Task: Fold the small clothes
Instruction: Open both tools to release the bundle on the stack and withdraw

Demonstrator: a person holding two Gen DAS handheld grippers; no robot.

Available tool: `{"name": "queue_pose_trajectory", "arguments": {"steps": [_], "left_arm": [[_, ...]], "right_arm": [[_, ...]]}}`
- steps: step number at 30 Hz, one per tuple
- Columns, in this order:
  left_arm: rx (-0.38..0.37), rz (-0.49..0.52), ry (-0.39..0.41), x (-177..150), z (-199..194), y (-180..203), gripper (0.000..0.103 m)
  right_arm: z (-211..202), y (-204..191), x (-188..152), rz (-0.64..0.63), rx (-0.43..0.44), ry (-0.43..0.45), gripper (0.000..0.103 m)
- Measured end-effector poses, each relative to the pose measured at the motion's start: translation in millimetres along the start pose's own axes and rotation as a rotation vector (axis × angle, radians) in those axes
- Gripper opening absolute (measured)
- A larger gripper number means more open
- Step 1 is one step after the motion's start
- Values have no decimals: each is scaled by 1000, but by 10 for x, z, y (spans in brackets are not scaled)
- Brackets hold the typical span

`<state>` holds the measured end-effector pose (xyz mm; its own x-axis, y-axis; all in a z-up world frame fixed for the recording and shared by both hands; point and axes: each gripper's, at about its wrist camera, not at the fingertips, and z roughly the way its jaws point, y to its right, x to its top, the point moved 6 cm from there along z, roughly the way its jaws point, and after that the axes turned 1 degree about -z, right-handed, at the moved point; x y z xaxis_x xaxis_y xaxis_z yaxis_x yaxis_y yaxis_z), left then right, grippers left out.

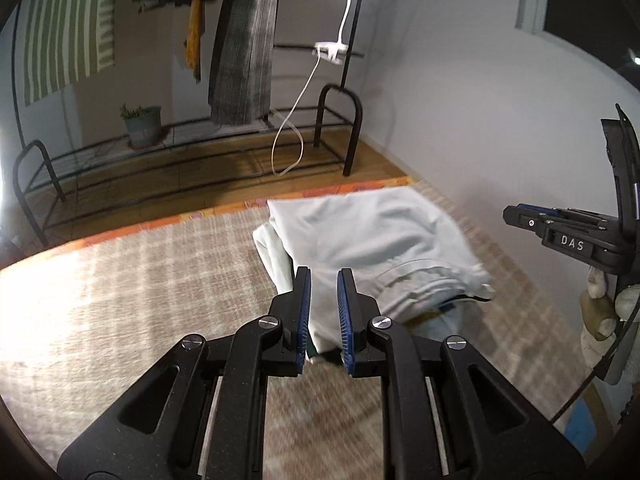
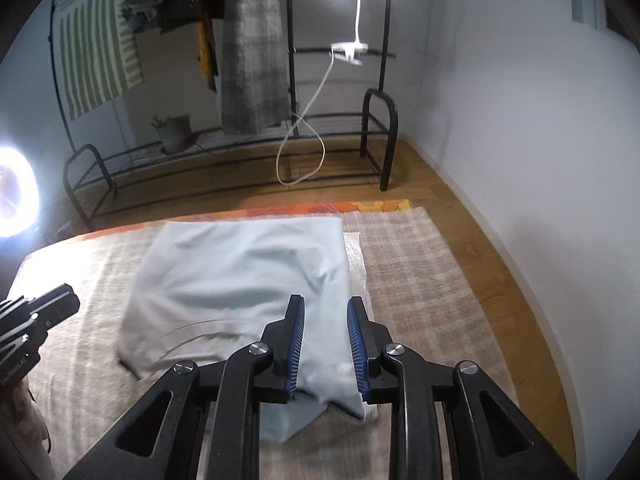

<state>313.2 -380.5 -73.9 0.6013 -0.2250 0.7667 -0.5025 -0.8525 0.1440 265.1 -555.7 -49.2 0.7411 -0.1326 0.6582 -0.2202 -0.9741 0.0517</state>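
A pale blue-grey garment (image 1: 372, 236) lies folded over on a beige checked mat (image 1: 120, 292); in the right wrist view it (image 2: 244, 276) fills the mat's middle (image 2: 420, 280). My left gripper (image 1: 324, 280) is open, with the garment's near left edge between its blue pads. My right gripper (image 2: 324, 306) is open, with the garment's near right corner between its pads. The right gripper shows at the right edge of the left wrist view (image 1: 560, 232); the left one shows at the left edge of the right wrist view (image 2: 36, 320).
A black metal rack (image 1: 192, 148) with hanging clothes, a plant pot (image 1: 142, 124) and a dangling white cable (image 1: 292, 120) stands behind the mat on the wood floor. A white wall (image 2: 520, 140) runs along the right. A ring light (image 2: 12, 192) glares at left.
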Motion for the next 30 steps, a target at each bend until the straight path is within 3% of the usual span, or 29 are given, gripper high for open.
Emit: {"name": "queue_pose_trajectory", "arguments": {"steps": [14,20,24,27,30], "left_arm": [[-56,58,144,-168,-1779,86,13],[-72,71,137,-517,-2140,0,13],[-67,80,126,-777,-2246,-92,14],[-73,61,118,-887,-2284,-148,37],[-56,86,148,-919,-2368,-137,41]], "right_arm": [[-1812,-640,-280,29,13,141,22],[-2338,-932,-664,50,-30,176,22],[-2452,-1051,-910,88,-29,170,23],[-2483,-1148,-1084,89,-60,177,24],[-2478,-1239,-1189,72,-87,186,26]]}}
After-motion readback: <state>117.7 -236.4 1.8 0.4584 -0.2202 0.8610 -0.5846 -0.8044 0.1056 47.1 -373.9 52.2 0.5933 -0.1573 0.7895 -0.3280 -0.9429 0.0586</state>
